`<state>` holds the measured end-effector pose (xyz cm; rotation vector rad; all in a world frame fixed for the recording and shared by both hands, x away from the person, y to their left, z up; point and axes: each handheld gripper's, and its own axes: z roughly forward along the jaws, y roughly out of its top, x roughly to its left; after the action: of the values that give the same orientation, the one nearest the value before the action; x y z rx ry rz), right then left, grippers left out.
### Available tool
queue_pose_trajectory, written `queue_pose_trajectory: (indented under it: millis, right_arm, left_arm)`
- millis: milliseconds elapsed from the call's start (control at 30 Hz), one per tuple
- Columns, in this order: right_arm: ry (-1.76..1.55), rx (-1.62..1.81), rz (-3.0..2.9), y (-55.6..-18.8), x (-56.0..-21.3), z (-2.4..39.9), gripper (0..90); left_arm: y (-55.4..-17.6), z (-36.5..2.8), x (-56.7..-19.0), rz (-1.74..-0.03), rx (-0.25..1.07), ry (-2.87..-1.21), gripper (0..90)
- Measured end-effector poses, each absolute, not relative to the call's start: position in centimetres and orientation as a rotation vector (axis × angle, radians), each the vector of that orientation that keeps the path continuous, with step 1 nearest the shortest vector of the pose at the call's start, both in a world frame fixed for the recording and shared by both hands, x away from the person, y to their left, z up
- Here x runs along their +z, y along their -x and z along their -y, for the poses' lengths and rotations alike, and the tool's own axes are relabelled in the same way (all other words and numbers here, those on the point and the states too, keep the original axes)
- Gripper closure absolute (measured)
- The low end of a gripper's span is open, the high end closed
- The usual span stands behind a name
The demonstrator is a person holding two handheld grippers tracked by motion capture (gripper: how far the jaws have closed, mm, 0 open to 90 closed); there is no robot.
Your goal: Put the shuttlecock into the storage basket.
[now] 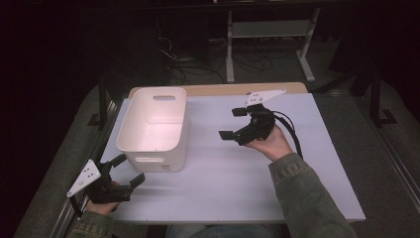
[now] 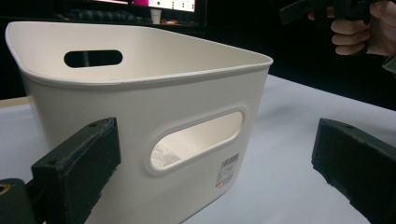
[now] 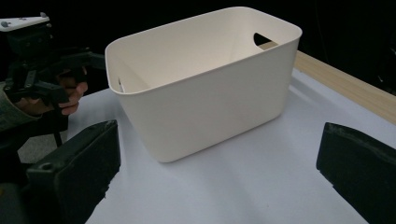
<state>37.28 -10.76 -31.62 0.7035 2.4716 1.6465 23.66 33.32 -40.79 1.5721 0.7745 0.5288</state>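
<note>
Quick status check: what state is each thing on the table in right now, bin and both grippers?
White bin: upright on the table, empty as far as its inside shows.
Left gripper: open, holding nothing, near the bin's near end.
Right gripper: open, holding nothing, apart from the bin's side.

A dim room: white-topped table (image 1: 223, 193), metal shelf frame (image 1: 270, 29) behind (cables (image 1: 183, 62) beneath).

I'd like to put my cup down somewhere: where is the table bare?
The widest bare patch lies right of the white bin, under and beyond the right gripper, out to the table edge. The near strip is free too. It is tight by the left gripper.
</note>
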Motion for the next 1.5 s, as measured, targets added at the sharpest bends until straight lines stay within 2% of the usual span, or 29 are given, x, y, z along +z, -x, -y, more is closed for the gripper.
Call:
queue_pose_trajectory:
  millis: [567,1100,1500]
  right_arm:
    - [-0.758,1.639,-2.419,-36.4,-32.8,13.6,0.0]
    - [-0.829,1.626,-2.397,-35.3,-35.7,15.8,0.0]
    - [-0.870,1.630,-2.331,-34.1,-36.7,17.7,0.0]
  left_arm:
    - [-23.7,-33.3,-40.8,-0.774,0.533,-1.583,0.8]
    - [-23.6,-33.3,-40.8,-0.774,0.532,-1.582,0.8]
    - [-23.6,-33.3,-40.8,-0.781,0.532,-1.575,0.8]
